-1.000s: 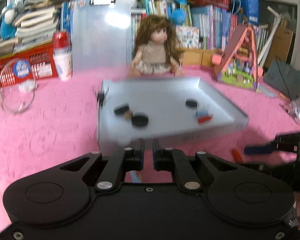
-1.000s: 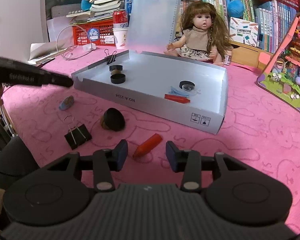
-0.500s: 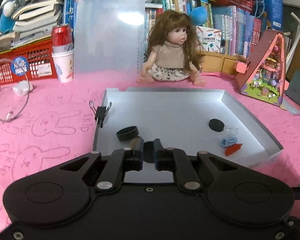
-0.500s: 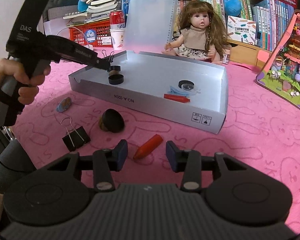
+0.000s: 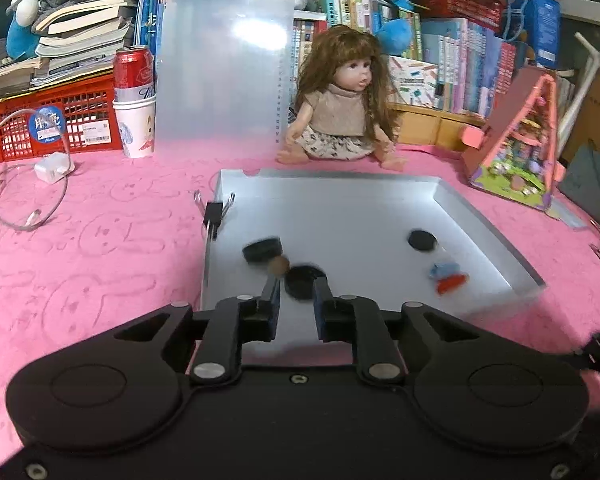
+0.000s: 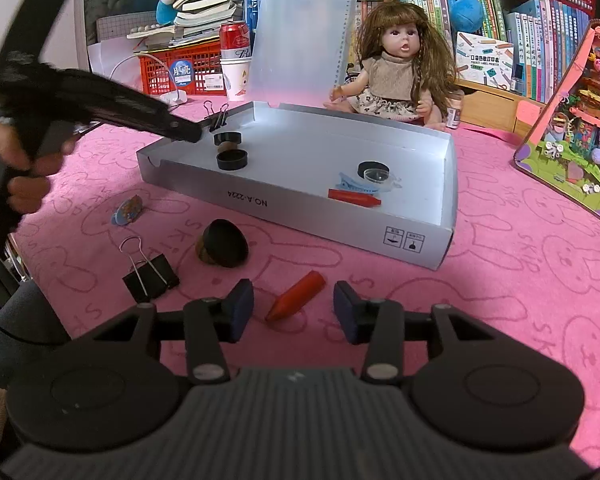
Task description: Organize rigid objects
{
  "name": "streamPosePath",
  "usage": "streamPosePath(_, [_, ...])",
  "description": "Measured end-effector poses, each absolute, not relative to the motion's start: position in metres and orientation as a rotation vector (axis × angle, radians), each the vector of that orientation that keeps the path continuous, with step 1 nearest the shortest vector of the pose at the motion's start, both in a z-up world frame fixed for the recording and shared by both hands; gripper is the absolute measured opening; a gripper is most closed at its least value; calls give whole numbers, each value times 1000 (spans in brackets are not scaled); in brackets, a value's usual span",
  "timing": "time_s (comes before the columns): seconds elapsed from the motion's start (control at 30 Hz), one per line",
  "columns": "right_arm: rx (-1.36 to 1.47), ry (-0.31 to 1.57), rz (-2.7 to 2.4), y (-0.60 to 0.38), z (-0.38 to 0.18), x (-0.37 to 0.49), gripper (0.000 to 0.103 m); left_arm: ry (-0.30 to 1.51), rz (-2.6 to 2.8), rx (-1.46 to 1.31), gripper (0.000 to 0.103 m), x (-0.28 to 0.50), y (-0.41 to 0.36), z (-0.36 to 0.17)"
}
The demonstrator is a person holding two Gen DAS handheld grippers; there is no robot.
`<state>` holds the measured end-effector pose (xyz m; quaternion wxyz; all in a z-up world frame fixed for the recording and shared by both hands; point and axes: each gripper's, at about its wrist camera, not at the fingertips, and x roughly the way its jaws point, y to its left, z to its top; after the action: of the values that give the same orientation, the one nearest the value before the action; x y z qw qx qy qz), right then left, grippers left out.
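A pink cloth with rabbit outlines covers the worktop [image 6: 500,264], backed by shelves of books, a doll [image 6: 396,68] and a clear clipboard [image 6: 300,36] propped upright. A shallow grey box [image 6: 300,216] lies in the middle, a binder clip [image 5: 214,212] fixed on its left wall. Inside it sit two black caps [image 5: 263,249] with a small brown piece [image 5: 279,266] between them, a third black disc [image 5: 422,239], a blue hair clip [image 6: 354,182] and a red crayon [image 6: 354,199].

The left tongs [image 5: 296,302] hang over the box's near left corner; their jaws have just been opening, stand narrowly apart and hold nothing. The right tongs [image 6: 294,306] stand about half open and empty over the cloth, a second red crayon [image 6: 298,294] lying between the tips. Near it lie a brown and black lump [image 6: 222,243], a loose binder clip [image 6: 150,272] and a small blue piece [image 6: 127,211].
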<state>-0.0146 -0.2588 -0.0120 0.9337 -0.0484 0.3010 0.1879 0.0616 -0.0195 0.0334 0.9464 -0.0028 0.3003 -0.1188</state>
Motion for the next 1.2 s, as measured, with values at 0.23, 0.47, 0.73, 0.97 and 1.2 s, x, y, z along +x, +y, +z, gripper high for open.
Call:
streamPosePath(0.23, [-97, 614, 384, -259, -12, -13, 61, 693, -226, 10, 26, 14, -10, 15])
streamPosePath(0.47, [-102, 614, 381, -259, -11, -13, 61, 695, -193, 28, 12, 9, -10, 4])
streamPosePath(0.73, [-100, 613, 378, -258, -11, -12, 61, 580, -247, 2, 12, 22, -20, 41])
streamPosePath(0.97, [-103, 608, 373, -257, -12, -14, 61, 626, -214, -15, 13, 90, -36, 34])
streamPosePath(1.2, [-119, 612, 388, -263, -10, -18, 65, 642, -218, 14, 42, 75, -32, 29])
